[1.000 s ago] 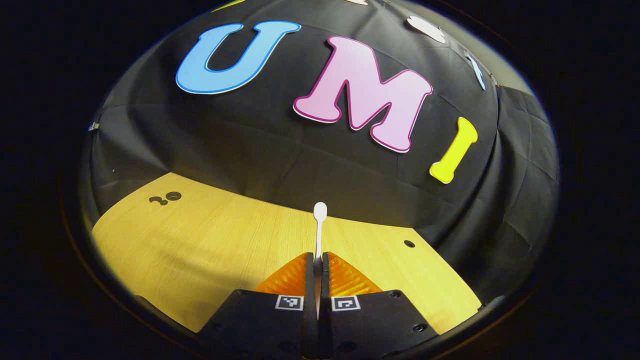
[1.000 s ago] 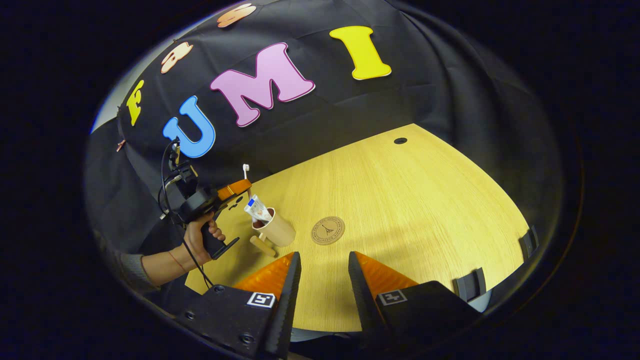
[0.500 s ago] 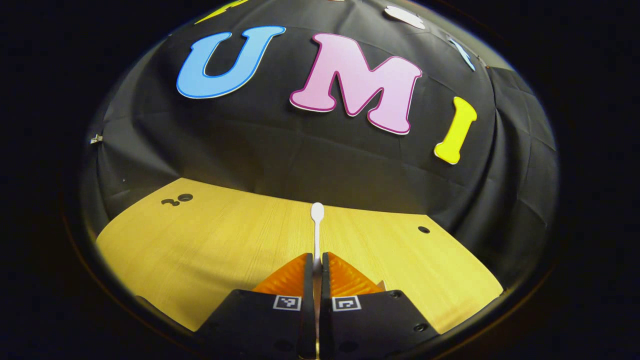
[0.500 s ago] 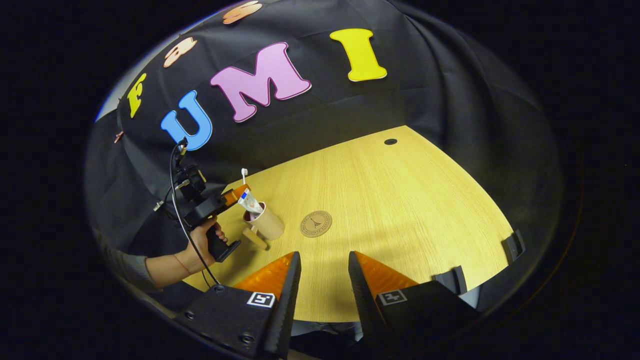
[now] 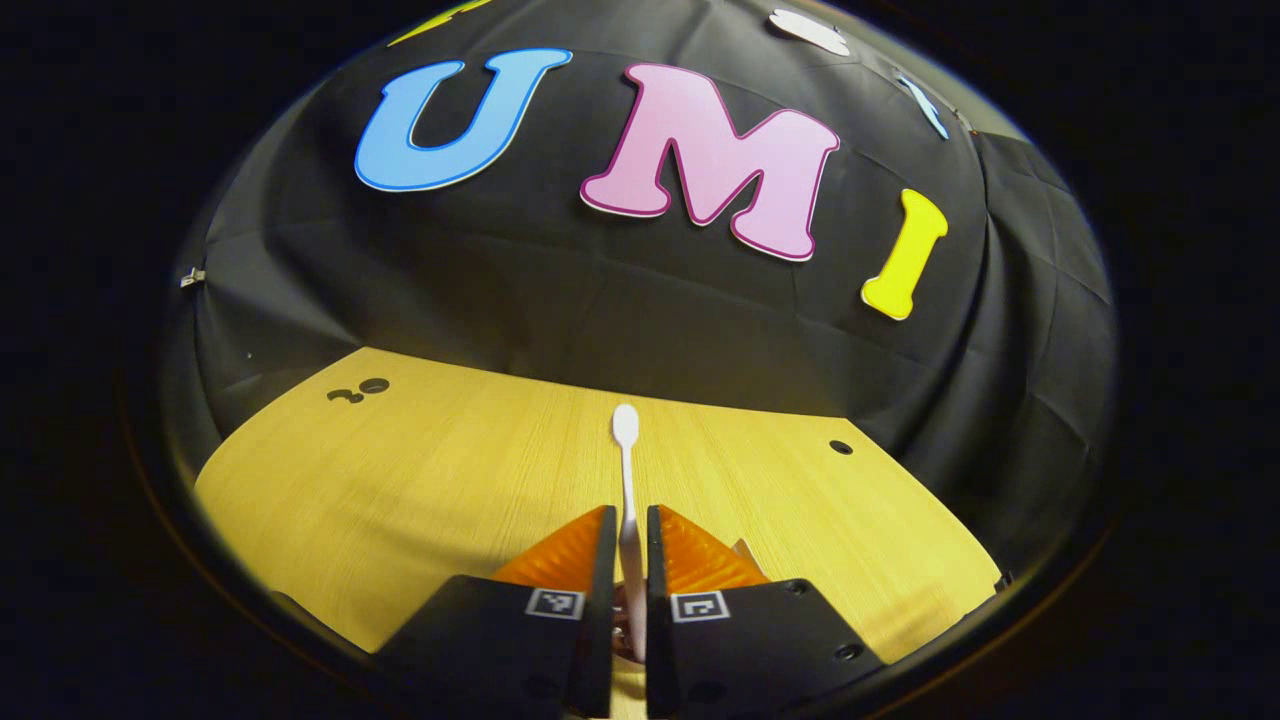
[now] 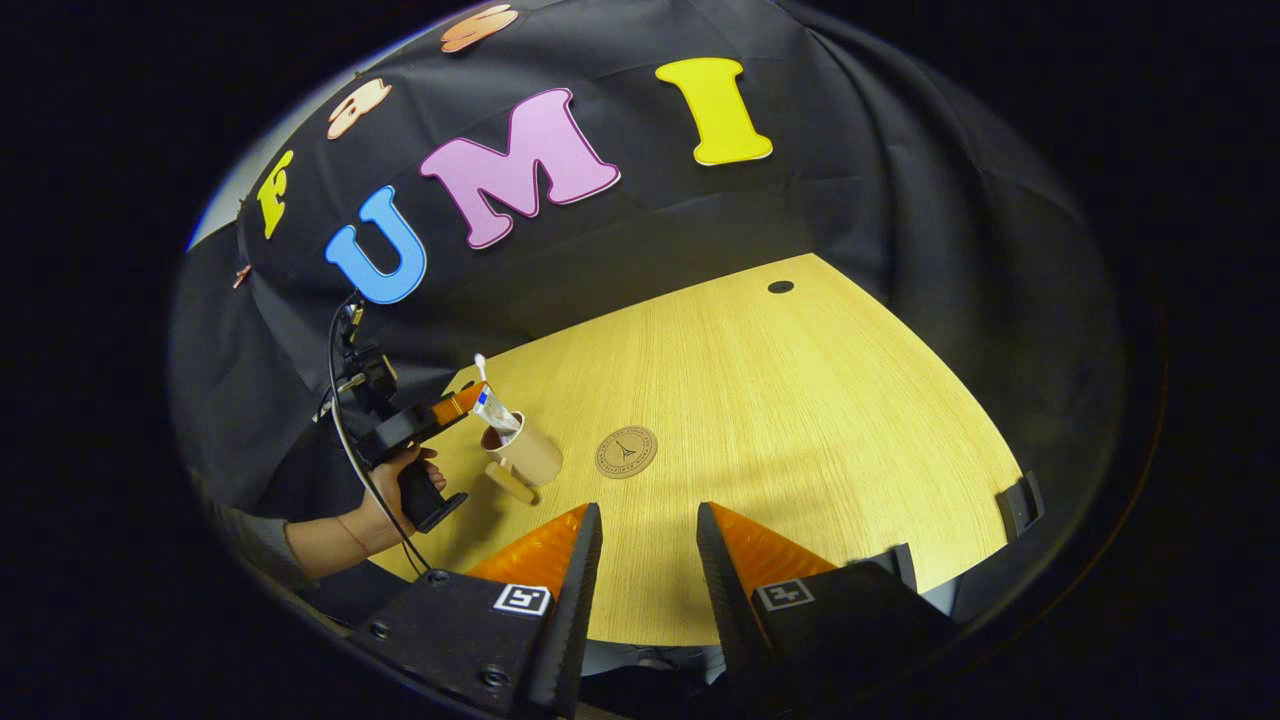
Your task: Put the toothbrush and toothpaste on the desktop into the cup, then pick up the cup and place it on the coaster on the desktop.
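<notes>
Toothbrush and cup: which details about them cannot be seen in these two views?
- Toothbrush lower end: left gripper view, hidden between the left gripper fingers.
- Cup inside: right gripper view, too small and far to judge how deep the toothbrush sits.
- Toothpaste bottom: hidden by the cup wall.
- Coaster print: too small to make out.

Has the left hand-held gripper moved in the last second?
Yes. In the right gripper view the left hand-held gripper has dropped toward the cup, carrying the toothbrush lower against the wall.
</notes>
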